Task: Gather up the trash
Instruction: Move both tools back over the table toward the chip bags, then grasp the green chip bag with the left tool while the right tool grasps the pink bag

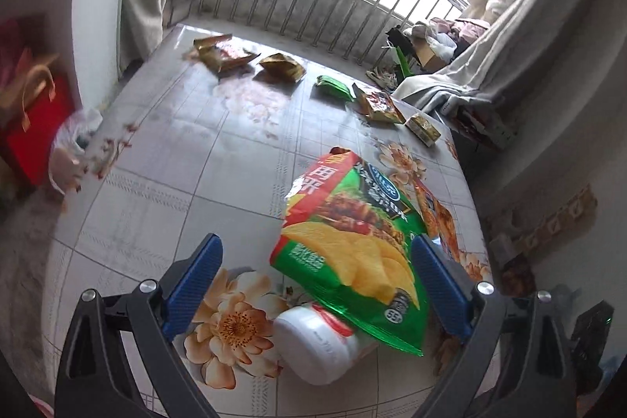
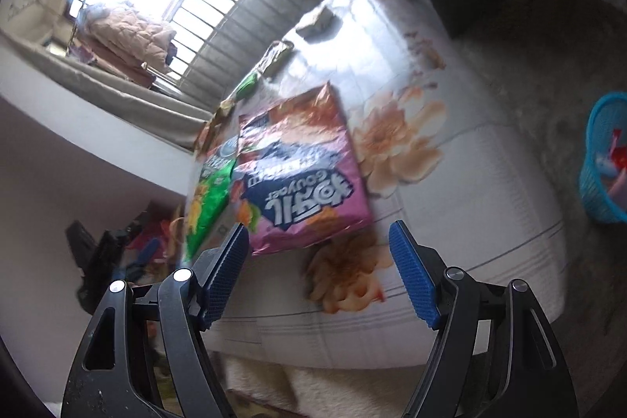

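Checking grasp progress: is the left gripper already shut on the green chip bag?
No, the left gripper is open, its fingers straddling the green chip bag.

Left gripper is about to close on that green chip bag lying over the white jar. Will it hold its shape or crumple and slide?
The green chip bag looks like thin glossy foil, so it will probably crumple and may slip between the open left gripper pads. It looks flattened, so likely light. It rests partly on the white jar, which might roll when the bag lifts.
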The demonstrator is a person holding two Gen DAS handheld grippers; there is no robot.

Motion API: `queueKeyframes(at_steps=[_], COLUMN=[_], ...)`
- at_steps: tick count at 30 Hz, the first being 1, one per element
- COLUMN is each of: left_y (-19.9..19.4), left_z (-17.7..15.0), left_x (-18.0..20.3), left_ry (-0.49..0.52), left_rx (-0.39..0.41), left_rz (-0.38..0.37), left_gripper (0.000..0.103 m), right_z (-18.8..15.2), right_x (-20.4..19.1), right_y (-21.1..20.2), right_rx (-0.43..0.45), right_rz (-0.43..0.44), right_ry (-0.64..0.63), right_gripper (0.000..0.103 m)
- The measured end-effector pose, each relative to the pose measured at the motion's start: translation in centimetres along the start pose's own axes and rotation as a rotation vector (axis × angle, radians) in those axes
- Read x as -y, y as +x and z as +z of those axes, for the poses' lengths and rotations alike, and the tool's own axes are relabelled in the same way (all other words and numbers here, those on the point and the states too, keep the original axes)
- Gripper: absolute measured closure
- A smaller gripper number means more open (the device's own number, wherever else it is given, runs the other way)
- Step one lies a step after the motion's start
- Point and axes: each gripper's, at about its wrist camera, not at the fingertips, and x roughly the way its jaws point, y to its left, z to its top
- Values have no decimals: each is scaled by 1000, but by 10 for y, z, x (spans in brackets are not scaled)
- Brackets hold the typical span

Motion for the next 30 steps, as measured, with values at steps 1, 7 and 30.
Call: queueKeyframes(at_steps=[1, 7, 30], left_y=[3, 11, 55], left_z=[1, -2, -21], left_x=[-4, -24, -69], left_ry=[-16, -85, -493], left_rx=[-3, -21, -244], left_rz=[-10, -58, -509], left_gripper=[9, 10, 34], right_z=[0, -6, -14], right_x=[4, 26, 52], right_y=[2, 24, 46], right_rx=[-21, -122, -124], right_rz=[22, 143, 269], right_ry=[36, 277, 530], right_gripper=[32, 31, 69])
